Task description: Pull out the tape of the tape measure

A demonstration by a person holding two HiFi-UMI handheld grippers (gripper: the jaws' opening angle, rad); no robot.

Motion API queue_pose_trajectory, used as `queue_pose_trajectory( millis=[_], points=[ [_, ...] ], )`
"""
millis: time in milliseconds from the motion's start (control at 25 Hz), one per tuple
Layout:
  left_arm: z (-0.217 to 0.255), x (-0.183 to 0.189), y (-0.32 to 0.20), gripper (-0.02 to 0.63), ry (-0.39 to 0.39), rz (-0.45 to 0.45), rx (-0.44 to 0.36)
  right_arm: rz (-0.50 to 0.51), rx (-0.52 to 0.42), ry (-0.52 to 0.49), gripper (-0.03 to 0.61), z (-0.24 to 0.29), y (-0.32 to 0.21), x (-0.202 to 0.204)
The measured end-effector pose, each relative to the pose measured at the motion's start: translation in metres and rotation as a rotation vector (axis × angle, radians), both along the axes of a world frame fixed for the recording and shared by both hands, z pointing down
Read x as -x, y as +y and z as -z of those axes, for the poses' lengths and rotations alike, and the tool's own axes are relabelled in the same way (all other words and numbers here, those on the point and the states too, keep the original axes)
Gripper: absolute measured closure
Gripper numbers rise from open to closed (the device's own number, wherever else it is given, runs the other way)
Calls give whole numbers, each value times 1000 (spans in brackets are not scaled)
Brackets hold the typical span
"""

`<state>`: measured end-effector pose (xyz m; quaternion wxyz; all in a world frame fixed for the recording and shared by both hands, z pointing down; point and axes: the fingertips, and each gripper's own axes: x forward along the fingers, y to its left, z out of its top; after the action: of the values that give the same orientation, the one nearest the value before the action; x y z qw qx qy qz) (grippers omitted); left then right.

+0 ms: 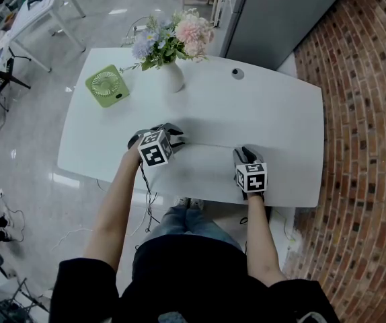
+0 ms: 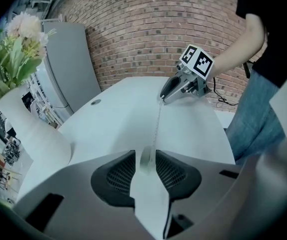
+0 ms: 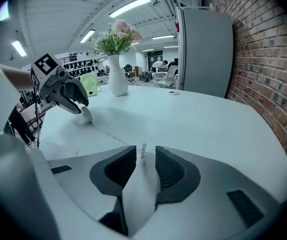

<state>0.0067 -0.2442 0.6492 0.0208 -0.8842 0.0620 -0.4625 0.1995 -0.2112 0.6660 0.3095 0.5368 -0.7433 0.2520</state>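
A small white round tape measure case (image 2: pixel 146 160) rests on the white table (image 1: pixel 274 113), between the jaws of my left gripper (image 2: pixel 145 153). The pads stand a little apart from its sides. From the case a thin tape (image 2: pixel 157 126) runs flat across the table to my right gripper (image 2: pixel 165 97). The tape's end tab (image 3: pixel 143 149) stands upright between the jaws of my right gripper (image 3: pixel 144 156), which is open with a gap on both sides of the tab. In the head view my left gripper (image 1: pixel 176 138) and right gripper (image 1: pixel 245 152) sit near the table's front edge.
A white vase of flowers (image 1: pixel 171 76) and a green fan (image 1: pixel 107 85) stand at the back left of the table. A cable hole (image 1: pixel 237 73) lies at the back. A grey cabinet (image 1: pixel 280 12) and a brick wall (image 1: pixel 368 113) stand beyond and to the right.
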Motion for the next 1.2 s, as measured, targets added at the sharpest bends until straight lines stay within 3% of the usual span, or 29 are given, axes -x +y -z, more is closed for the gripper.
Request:
queue_pose_trajectory(
  millis=[160, 400, 720, 1200],
  points=[
    [12, -1, -1, 479, 48, 36, -3, -2, -19, -4, 476, 10, 2, 1],
    [65, 3, -12, 490, 258, 198, -33, -65, -121, -72, 476, 48, -1, -6],
    [143, 18, -36, 572, 485, 449, -178, -108, -326, -148, 477, 124, -20, -9],
    [238, 36, -54, 591, 760, 736, -354, -143, -653, -208, 575, 238, -27, -13]
  ],
)
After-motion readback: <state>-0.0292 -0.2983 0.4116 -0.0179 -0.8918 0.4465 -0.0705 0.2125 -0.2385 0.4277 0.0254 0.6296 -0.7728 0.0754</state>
